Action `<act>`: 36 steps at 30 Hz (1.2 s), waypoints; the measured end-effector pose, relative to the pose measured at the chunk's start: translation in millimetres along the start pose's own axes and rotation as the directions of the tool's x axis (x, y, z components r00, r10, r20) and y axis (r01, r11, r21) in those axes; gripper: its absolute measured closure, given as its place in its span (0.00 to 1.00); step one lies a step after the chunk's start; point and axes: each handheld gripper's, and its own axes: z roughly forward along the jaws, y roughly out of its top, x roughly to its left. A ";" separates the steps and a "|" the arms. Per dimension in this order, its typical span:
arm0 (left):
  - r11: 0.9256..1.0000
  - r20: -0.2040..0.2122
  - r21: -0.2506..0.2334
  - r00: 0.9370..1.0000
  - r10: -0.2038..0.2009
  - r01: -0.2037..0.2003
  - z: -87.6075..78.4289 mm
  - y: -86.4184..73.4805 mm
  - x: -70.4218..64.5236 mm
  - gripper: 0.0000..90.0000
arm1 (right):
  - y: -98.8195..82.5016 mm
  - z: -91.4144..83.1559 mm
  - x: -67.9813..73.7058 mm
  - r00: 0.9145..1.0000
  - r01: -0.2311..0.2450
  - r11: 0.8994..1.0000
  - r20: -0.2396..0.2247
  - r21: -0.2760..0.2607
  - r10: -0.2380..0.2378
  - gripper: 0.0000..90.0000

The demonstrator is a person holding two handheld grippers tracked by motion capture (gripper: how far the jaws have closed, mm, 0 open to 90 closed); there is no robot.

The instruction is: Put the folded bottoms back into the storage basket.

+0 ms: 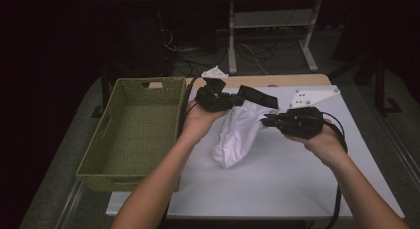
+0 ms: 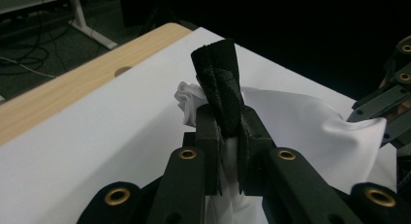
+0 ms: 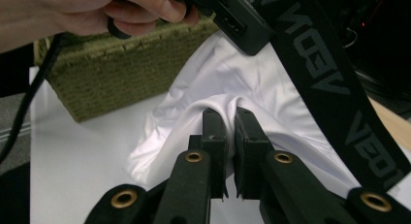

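My left claw was clamped tight on the upper edge of a white cloth, with a bunch of the fabric squeezed between its pads and a small crumple poking out just beside them. My right claw was pinched on another fold of the same cloth, slightly lower and to the right in the high view; its jaws stood nearly together with a ridge of fabric caught between them. The two claws were close to each other, and the cloth spanned the short gap from one to the other.

From the grips the cloth hung down in loose folds, lifted off the counter at the top; its lower end reached down towards the white sheet that covered the counter, though I could not tell whether it touched. My left hand held its claw from below, and my right hand held the other from the right.

To the left of the cloth stood a woven green basket on the counter's edge, apart from the fabric. A strip of bare wood showed along the far side of the counter, beyond the white sheet.
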 end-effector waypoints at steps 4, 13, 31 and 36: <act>1.000 -0.012 0.001 1.000 0.016 -0.016 -10.4 10.0 -2.9 0.90 | 10.2 0.5 -0.3 1.000 0.007 1.000 -0.003 -0.010 -0.007 0.93; 0.999 -0.040 -0.031 0.999 0.026 -0.028 -46.3 22.8 6.2 0.90 | 38.7 3.0 -0.5 1.000 0.017 0.998 -0.021 -0.058 -0.018 0.93; 0.995 -0.108 -0.091 0.994 0.028 -0.038 -133.5 26.5 36.3 0.90 | 108.6 46.7 22.7 0.989 0.093 0.990 -0.107 -0.104 -0.104 0.93; 0.994 -0.132 -0.100 0.991 0.020 -0.034 -154.9 20.3 44.7 0.90 | 124.9 64.3 32.5 0.983 0.110 0.988 -0.134 -0.108 -0.124 0.93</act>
